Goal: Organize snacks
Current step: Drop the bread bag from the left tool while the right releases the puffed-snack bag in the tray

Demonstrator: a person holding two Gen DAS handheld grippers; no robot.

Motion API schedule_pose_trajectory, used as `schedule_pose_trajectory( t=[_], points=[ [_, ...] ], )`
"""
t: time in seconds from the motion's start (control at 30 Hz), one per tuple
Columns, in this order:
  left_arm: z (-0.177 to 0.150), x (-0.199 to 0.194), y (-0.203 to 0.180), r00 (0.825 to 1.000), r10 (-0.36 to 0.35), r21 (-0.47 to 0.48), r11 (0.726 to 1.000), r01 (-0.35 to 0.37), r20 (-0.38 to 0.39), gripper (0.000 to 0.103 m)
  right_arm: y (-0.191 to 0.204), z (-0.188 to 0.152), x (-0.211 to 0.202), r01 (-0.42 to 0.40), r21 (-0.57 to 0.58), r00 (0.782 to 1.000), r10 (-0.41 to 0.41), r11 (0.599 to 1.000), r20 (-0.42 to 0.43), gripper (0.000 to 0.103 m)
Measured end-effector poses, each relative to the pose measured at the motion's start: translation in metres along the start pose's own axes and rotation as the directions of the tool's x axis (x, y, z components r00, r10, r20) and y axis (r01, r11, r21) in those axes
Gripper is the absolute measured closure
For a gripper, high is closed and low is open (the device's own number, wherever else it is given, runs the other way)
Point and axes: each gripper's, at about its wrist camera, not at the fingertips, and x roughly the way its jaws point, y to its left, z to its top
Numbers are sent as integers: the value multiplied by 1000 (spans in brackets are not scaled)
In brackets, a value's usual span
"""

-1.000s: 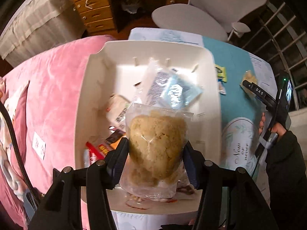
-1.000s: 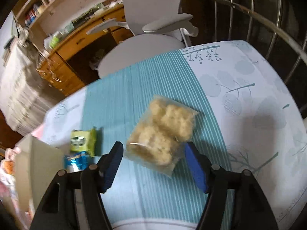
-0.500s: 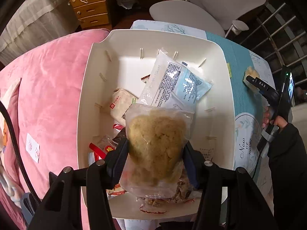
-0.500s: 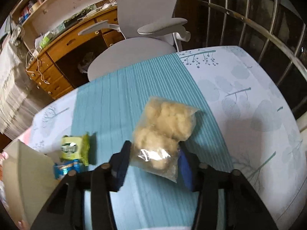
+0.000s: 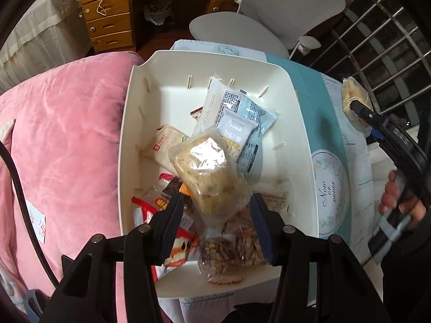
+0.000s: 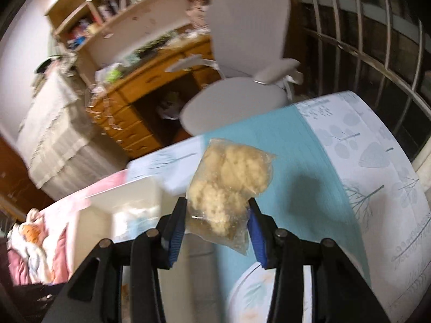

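My left tool (image 5: 215,210) stands released over the white plastic bin (image 5: 301,145). The clear bag of pale crumbly snack (image 5: 208,169) lies just ahead of the spread blue pads, free of both, resting on the heap of other packets with its long axis running away from me and a little to the left. Beneath and behind it sit the pale blue and white wrapped packets (image 5: 237,123), near the bin's far wall.

My right tool (image 6: 216,224) is clenched on a second clear bag of the same pale snack (image 6: 229,183), pinched at its near end, so the bag stands out forward with its long axis along the fingers. It hangs above the teal striped cloth of the surface (image 6: 301,161), and its shadow falls on the cloth off to the right.

What matters for the coming move, as I judge it, is that the bin lies to the left of this held bag and lower, its white rim (image 6: 121,191) showing at the lower left of the right wrist view. The right hand is the one loaded; the left has nothing left to place.
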Motion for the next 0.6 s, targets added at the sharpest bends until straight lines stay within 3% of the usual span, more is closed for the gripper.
schedule_pose_trajectory(
  t=[0.2,0.33,0.43,0.5,0.6],
  points=[
    [-17,-8,19,996,-89,-65,994,87,-21,53,63,-27,-36,-99,-114,995,96,988,-31,60],
    [-24,-13,23,998,-70,-81,994,69,-9,53,96,-49,-42,-157,-167,984,141,973,-105,58],
    [-27,-16,24,998,-59,-94,994,59,4,53,112,-61,-40,-153,-238,979,114,959,-168,54],
    [-28,-14,24,999,-52,-94,994,52,1,51,114,-65,-43,-133,-259,982,91,957,-167,46],
    [-32,-12,23,999,-50,-89,995,50,-5,50,107,-66,-45,-112,-241,984,74,964,-161,43]
  ],
)
